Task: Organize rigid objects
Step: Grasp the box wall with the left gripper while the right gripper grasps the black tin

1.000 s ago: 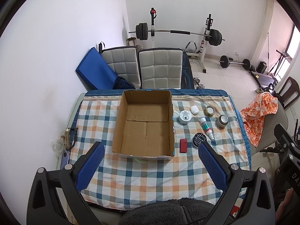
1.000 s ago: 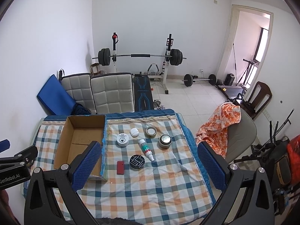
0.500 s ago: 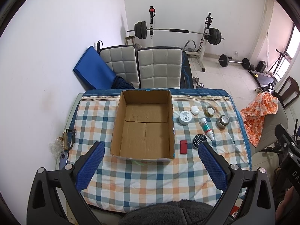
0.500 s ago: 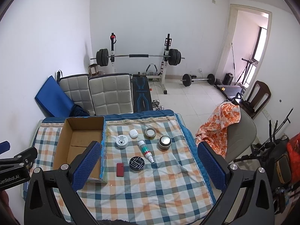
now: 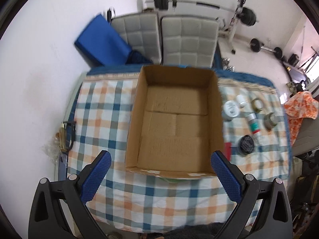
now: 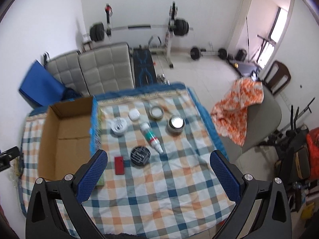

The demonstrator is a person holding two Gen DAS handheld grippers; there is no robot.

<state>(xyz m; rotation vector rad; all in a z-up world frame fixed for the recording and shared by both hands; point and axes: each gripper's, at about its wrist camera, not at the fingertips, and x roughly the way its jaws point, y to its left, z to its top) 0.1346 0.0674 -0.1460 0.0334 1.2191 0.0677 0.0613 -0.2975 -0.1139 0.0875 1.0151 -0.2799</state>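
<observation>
The cardboard box [image 5: 175, 123] sits empty on the left half of the checked table [image 6: 159, 189], with the left gripper [image 5: 160, 174] hovering above its near wall, fingers spread wide and holding nothing. Just right of the box lie the loose pieces: a red block [image 6: 119, 165], a white jar [image 6: 119, 127], a black round tin [image 6: 140, 156], a small white case [image 6: 134, 115], a tube bottle [image 6: 152, 137], a tape roll [image 6: 156, 112] and a silver-lidded tin [image 6: 176, 123]. The right gripper [image 6: 158, 173] hangs over them, fingers likewise parted and empty. Nothing is packed yet, so this looks like the approach; the next move probably calls for descending onto a near item, perhaps the red block.
</observation>
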